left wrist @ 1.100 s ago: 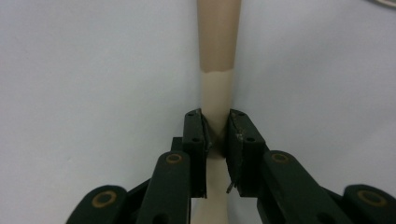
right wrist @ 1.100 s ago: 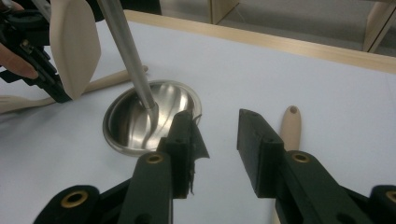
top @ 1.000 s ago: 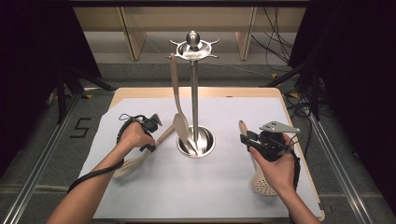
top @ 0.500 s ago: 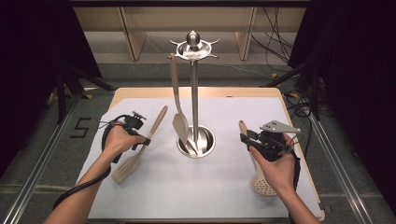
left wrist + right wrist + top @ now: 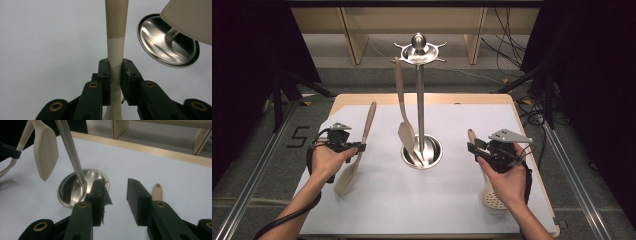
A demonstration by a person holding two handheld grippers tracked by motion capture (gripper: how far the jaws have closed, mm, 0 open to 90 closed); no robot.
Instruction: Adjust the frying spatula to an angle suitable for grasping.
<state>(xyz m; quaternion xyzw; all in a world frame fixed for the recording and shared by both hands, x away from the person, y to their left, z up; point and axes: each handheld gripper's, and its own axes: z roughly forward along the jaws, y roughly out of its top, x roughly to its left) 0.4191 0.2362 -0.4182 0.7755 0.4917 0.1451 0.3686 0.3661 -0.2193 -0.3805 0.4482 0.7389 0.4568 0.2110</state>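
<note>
My left gripper point(image 5: 356, 147) is shut on the handle of a beige spatula point(image 5: 362, 135), held slanted above the white mat, blade low near my hand and handle end pointing away. In the left gripper view its jaws point(image 5: 115, 64) clamp the spatula's handle point(image 5: 116, 32). A steel utensil stand point(image 5: 420, 100) rises mid-table with another beige spatula point(image 5: 404, 125) hanging from it. My right gripper point(image 5: 473, 147) stands open over a beige slotted spoon point(image 5: 492, 197) lying on the mat. In the right gripper view nothing is between the jaws point(image 5: 117, 192), and the spoon's handle end point(image 5: 157, 191) lies just beyond the right jaw.
The stand's round steel base point(image 5: 434, 150) sits between both hands, seen too as the base point(image 5: 71, 192) and base point(image 5: 162, 47). The hanging spatula's blade point(image 5: 46, 150) dangles close to the pole point(image 5: 70, 150). A white mat point(image 5: 432, 200) covers the wooden table.
My left hand has carried the spatula leftward and a little up, away from the stand. The right hand and its gripper have stayed put.
</note>
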